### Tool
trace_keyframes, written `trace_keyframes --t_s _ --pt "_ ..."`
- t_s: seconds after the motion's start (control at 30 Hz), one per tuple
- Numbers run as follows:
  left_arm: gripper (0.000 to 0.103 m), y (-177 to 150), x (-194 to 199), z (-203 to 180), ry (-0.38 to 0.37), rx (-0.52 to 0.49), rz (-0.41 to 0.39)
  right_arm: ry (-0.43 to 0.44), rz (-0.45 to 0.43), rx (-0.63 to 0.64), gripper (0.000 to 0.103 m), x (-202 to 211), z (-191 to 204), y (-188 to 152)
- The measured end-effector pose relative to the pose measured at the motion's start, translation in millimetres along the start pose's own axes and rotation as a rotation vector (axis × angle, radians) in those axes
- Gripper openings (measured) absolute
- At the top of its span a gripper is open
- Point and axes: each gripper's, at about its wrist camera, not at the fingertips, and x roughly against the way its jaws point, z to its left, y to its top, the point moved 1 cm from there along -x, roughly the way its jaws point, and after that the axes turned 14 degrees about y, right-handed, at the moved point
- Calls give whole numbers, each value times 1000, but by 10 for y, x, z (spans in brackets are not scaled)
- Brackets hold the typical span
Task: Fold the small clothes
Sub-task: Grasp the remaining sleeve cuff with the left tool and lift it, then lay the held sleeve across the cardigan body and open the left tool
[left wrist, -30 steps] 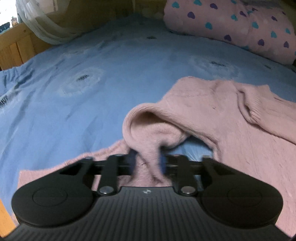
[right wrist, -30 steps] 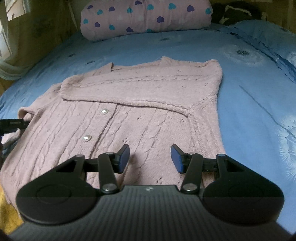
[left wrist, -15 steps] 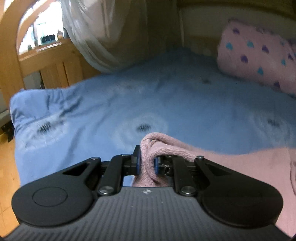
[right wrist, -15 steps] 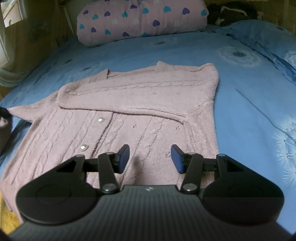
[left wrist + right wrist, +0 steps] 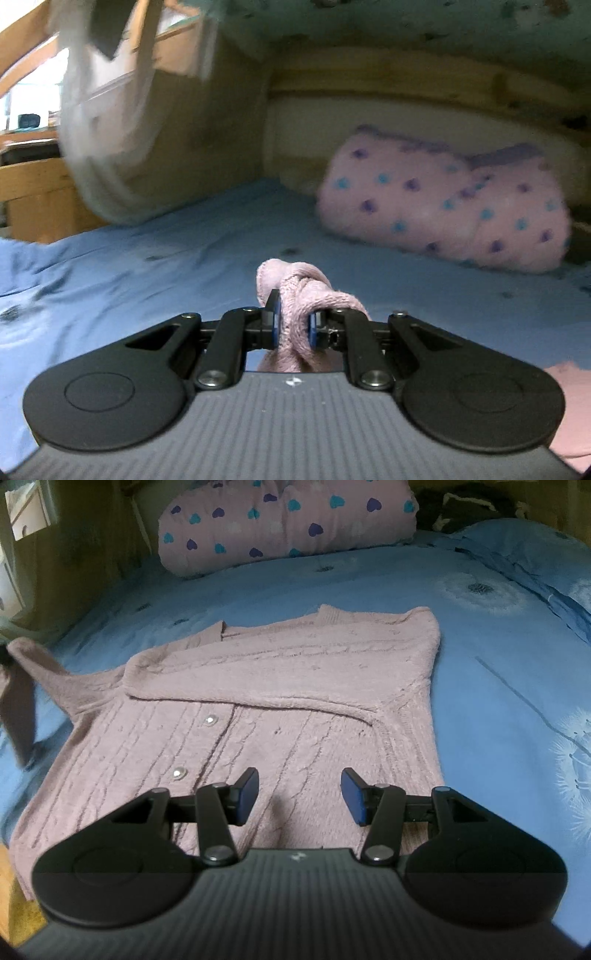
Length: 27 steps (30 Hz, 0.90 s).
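Sleeve [image 5: 295,295] lifted higher, left gripper [image 5: 292,325] jaws clamping it

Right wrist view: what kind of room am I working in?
Most likely a bedroom: the pink cardigan lies on a blue bedsheet, with a heart-print pillow at the head and wooden panelling alongside.

cardigan [image 5: 295,716]: fuzzy knit | bedsheet [image 5: 498,686]: smooth cloth | bedframe [image 5: 40,192]: wood
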Motion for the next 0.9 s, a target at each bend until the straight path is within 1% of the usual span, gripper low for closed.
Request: trace_keyframes --t_s 0.1,0.23,0.33,0.47,0.57,0.7,0.77,0.8,0.83,0.87,0.9 --pt "16 34 203 -334 -89 -2 -17 5 -11 -4 51 52 -18 -17" --pt "16 -49 403 -801 -182 -7 8 10 -20 -12 51 119 -64 -41" --pt "16 -180 469 -1116 -238 -15 57 10 -29 -22 51 166 -102 -41" --pt "16 -447 523 -1481 -292 -50 114 4 -49 -38 51 256 -161 -51" --pt "17 -675 497 -1691 -317 -78 184 -2 -55 -47 51 298 -201 -67" --pt "19 -934 462 -1812 -343 -134 294 1 -50 -57 51 304 -248 -92" --pt "25 -1039 473 -1803 -349 -159 335 5 -47 -53 51 286 -268 -92" --pt "32 -1069 471 -1781 -353 -165 351 7 -45 -52 51 277 -273 -94" --pt "43 -1103 479 -1765 -362 -170 373 10 -43 -49 51 265 -282 -87" --pt "50 -1119 508 -1718 -373 -171 390 14 -42 -46 51 258 -291 -82" --pt "61 -1142 521 -1699 -381 -172 409 20 -41 -41 51 245 -293 -71"
